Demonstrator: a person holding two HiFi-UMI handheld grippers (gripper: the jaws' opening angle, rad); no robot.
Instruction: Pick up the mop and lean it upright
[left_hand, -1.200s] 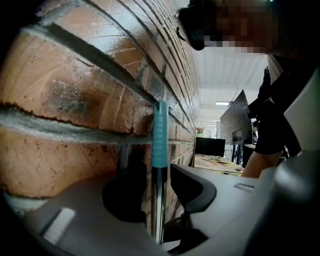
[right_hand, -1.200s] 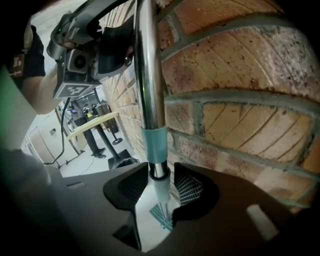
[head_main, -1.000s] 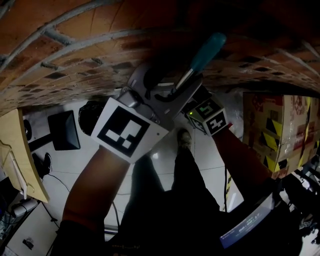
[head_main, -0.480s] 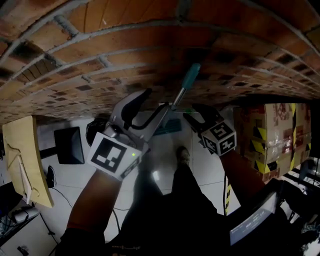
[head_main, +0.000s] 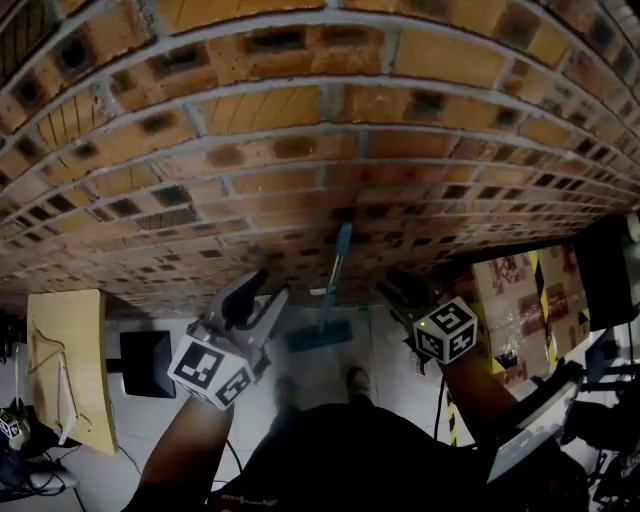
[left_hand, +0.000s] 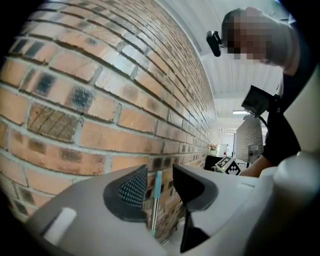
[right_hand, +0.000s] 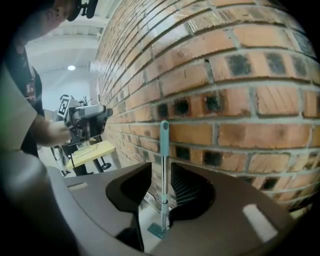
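Orange-brown brick wall (head_main: 320, 130) with grey mortar lines across the whole upper part of the head view; white tiled floor (head_main: 390, 345) at its foot. Lower down, dark trousers (head_main: 350, 440) of the person, with a shoe (head_main: 355, 378) on the tiles. At the right, stacked brown cardboard boxes (head_main: 510, 290) with yellow-and-black striped tape, near the wall. At the left, pale wooden board (head_main: 65, 360), with a black flat panel (head_main: 148, 362) just beside it.

Between the two grippers in the head view, long mop with metal shaft and teal grip (head_main: 337, 280): stands upright, flat teal head on the floor, grip end leaning on the bricks, touched by neither gripper.

Grey left gripper (left_hand: 160, 174): aimed toward the wall, jaws wide apart after just closing a little, holds nothing; mop shaft visible through the gap, well beyond the pads. Dark right gripper (right_hand: 161, 169): tilted somewhat downward, jaws just closing to a narrower gap yet apart, nothing between them; mop shaft likewise seen far off through the gap. White marker cube (head_main: 210, 372) at the back of the left gripper, matching cube (head_main: 445, 332) on the right.
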